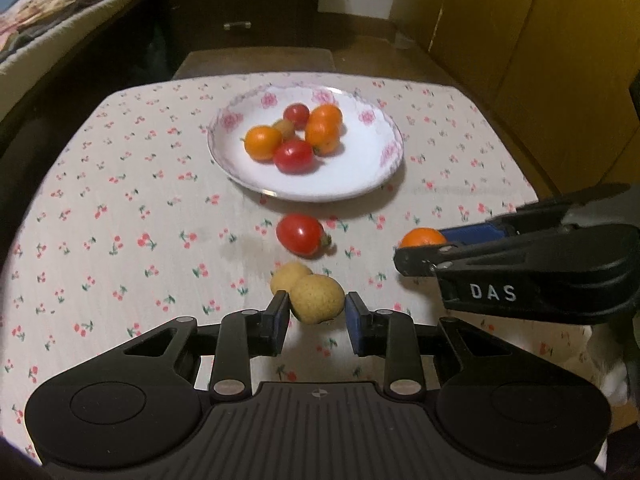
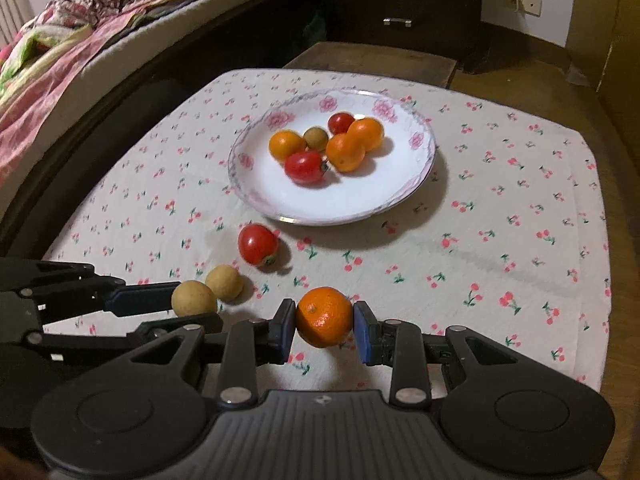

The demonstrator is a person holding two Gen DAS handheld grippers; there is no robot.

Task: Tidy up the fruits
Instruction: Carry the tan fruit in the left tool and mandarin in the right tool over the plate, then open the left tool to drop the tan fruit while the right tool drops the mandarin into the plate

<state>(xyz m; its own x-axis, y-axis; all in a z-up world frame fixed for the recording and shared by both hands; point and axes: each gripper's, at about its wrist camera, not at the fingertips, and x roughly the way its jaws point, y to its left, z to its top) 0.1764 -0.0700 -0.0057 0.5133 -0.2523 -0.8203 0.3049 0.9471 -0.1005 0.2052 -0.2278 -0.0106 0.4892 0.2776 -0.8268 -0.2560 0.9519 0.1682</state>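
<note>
A white floral plate (image 1: pixel 360 168) (image 2: pixel 400 184) holds several oranges and tomatoes plus a small tan fruit. On the cloth lie a red tomato (image 1: pixel 301 235) (image 2: pixel 258 245) and a tan round fruit (image 1: pixel 289 276) (image 2: pixel 225 282). My left gripper (image 1: pixel 317 305) (image 2: pixel 188 312) is shut on a second tan fruit (image 1: pixel 318 298) (image 2: pixel 194 298). My right gripper (image 2: pixel 325 318) (image 1: pixel 416 250) is shut on an orange (image 2: pixel 325 317) (image 1: pixel 422 237) just above the cloth.
The table (image 1: pixel 120 200) wears a white cherry-print cloth. A bed (image 2: pixel 60 60) runs along the left. A dark drawer unit (image 2: pixel 404 4) stands behind, and yellow cabinets (image 1: pixel 540 60) on the right.
</note>
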